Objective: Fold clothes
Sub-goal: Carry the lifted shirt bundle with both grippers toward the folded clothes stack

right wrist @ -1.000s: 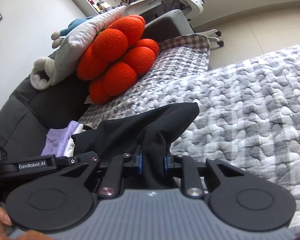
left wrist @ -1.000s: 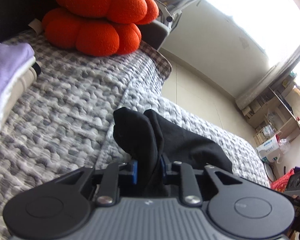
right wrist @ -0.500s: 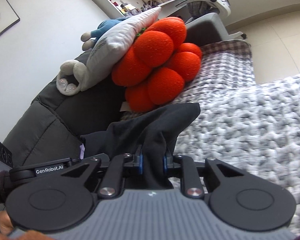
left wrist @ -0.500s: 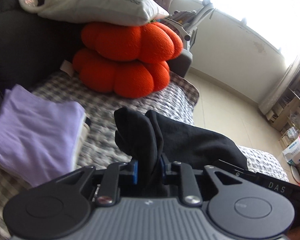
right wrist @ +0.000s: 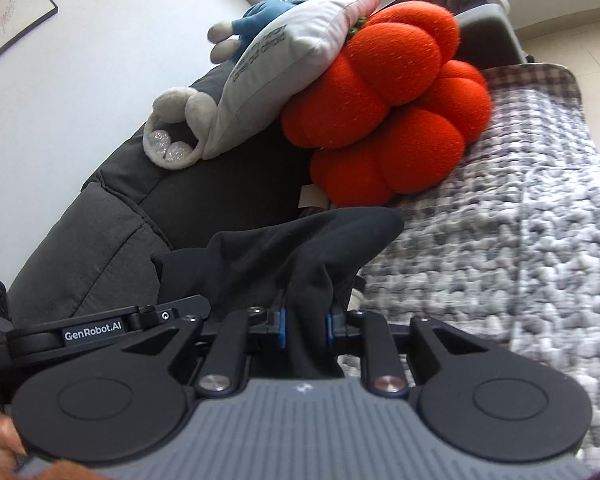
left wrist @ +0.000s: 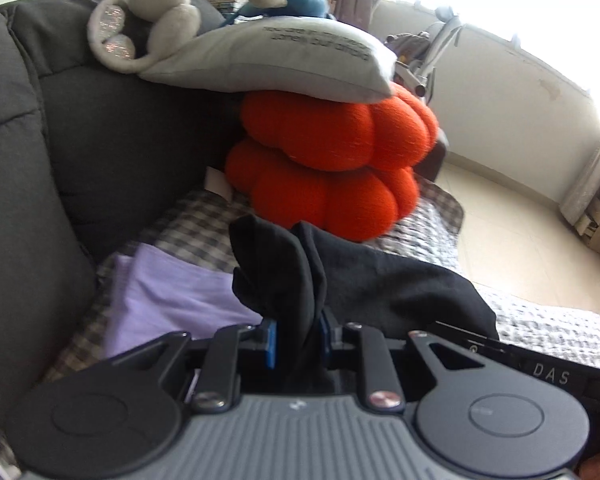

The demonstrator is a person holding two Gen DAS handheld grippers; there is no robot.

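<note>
A black garment [left wrist: 364, 280] hangs bunched between both grippers, lifted above the sofa. My left gripper [left wrist: 296, 340] is shut on one bunched edge of it, blue pads pressing the cloth. My right gripper [right wrist: 304, 326] is shut on another edge of the same black garment [right wrist: 284, 248]. Below and left of the left gripper lies a folded lilac garment [left wrist: 168, 300] on the checked cover, against the sofa back. The cloth hides both pairs of fingertips.
An orange pumpkin cushion [left wrist: 332, 168] stands at the sofa's far end with a white pillow [left wrist: 284, 60] and a plush toy [left wrist: 140, 36] on top. The dark grey sofa back [left wrist: 28, 184] rises at left. A grey quilted cover [right wrist: 520, 240] spreads to the right, tiled floor [left wrist: 508, 240] beyond.
Both grippers have risen and swung toward the sofa back with the black garment still held. The lilac pile and cushions have come closer to the centre of the left view.
</note>
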